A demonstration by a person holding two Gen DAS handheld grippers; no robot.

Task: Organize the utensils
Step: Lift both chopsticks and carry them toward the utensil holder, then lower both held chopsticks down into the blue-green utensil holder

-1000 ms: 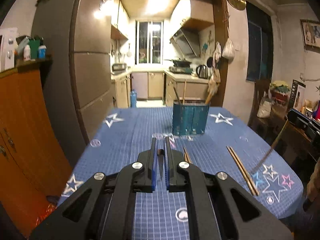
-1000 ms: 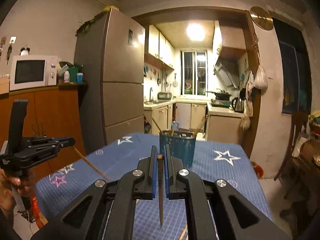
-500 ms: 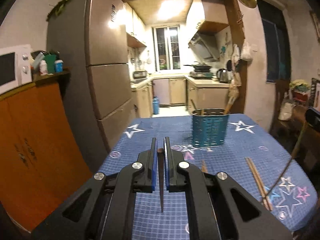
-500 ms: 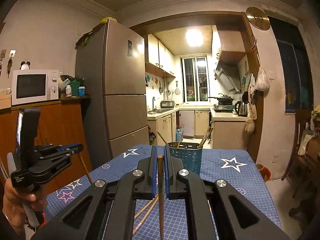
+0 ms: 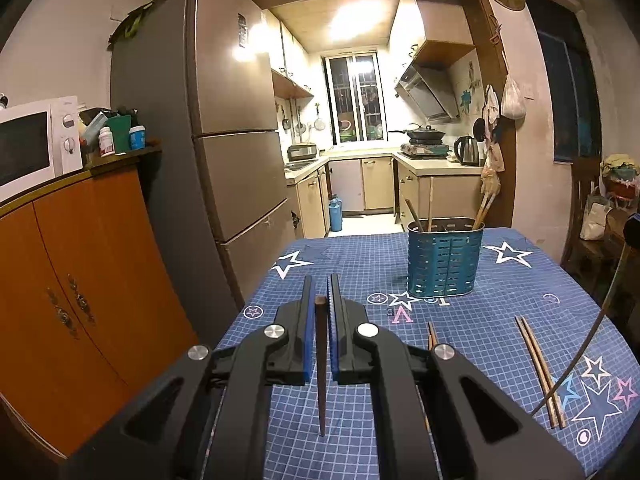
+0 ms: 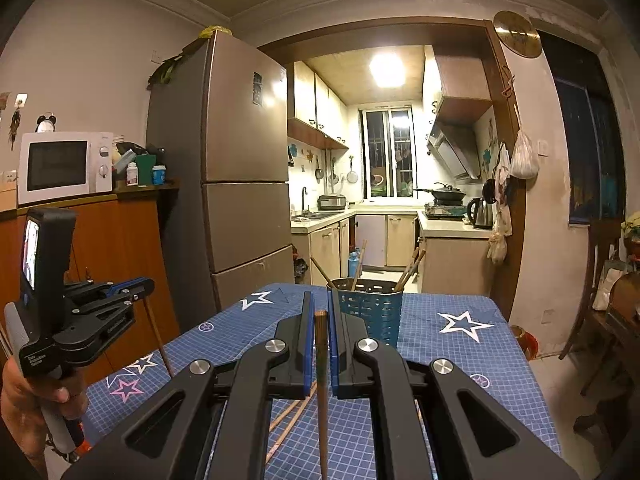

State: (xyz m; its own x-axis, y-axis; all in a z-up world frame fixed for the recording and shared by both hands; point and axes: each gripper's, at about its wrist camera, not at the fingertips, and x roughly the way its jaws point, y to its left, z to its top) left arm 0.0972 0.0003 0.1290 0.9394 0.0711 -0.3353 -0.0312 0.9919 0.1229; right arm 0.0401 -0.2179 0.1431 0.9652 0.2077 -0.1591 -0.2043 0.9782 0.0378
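Wooden chopsticks [image 5: 540,372] beside blue holder [image 5: 443,258].

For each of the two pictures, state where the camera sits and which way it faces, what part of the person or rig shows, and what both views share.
Left wrist view: sits on the left gripper, facing along the table toward the kitchen; its closed fingers pinch a dark chopstick.
Right wrist view: sits on the right gripper, facing the same way; it pinches a brown chopstick, and the person's hand holding the other gripper shows at left.
Shared: the blue utensil holder, the star tablecloth, fridge and kitchen.
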